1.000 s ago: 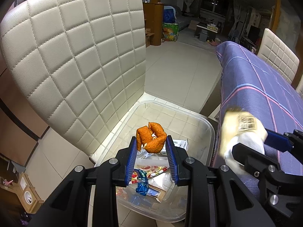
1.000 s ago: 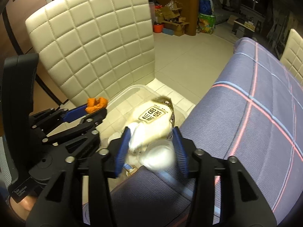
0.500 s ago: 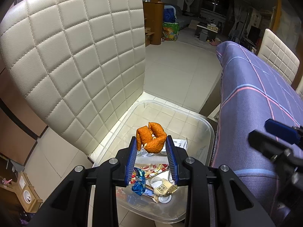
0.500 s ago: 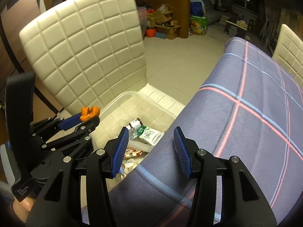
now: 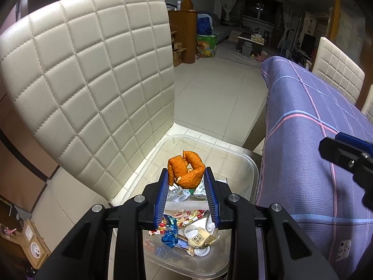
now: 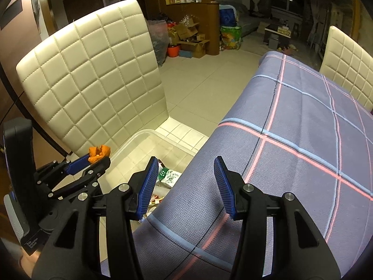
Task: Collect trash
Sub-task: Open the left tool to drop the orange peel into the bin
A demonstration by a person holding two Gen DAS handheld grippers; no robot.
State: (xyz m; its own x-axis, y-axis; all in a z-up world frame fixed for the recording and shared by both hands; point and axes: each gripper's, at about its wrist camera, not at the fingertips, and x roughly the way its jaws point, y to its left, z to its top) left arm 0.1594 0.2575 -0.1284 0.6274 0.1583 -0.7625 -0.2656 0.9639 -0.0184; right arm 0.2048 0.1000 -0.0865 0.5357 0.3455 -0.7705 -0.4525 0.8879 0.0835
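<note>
1. Dim living room beyond, pale floor tiles underfoot; a cream quilted chair back [image 5: 88,88] rises on one side, and a table under a purple plaid cloth [image 6: 291,154] fills the other.
2. Between chair and table sits a clear plastic bin [image 5: 253,170]; wrappers, a blue foil scrap and a small printed carton lie in it.
3. Left gripper [image 5: 186,179] hangs above the bin, its blue pads clamped on a curled piece of orange peel [image 5: 185,171]; the peel stands up past the fingertips, over the open bin; the right wrist view shows the same pinch from the side.
4. Right gripper [image 6: 184,182] hovers over the table edge, its jaws apart with nothing between them; no trash shows on the visible stretch of cloth.
5. Handling, as a judgement: the peel looks dry, light and rather stiff, curled into a springy cup; its pebbled skin should not slip on ribbed pads; a hard squeeze might crack it, though that matters little for rubbish.
6. Best hold seems to be across the thick curled middle, as now, rather than at a thin edge; parting the pads here should let it fall straight into the bin.
</note>
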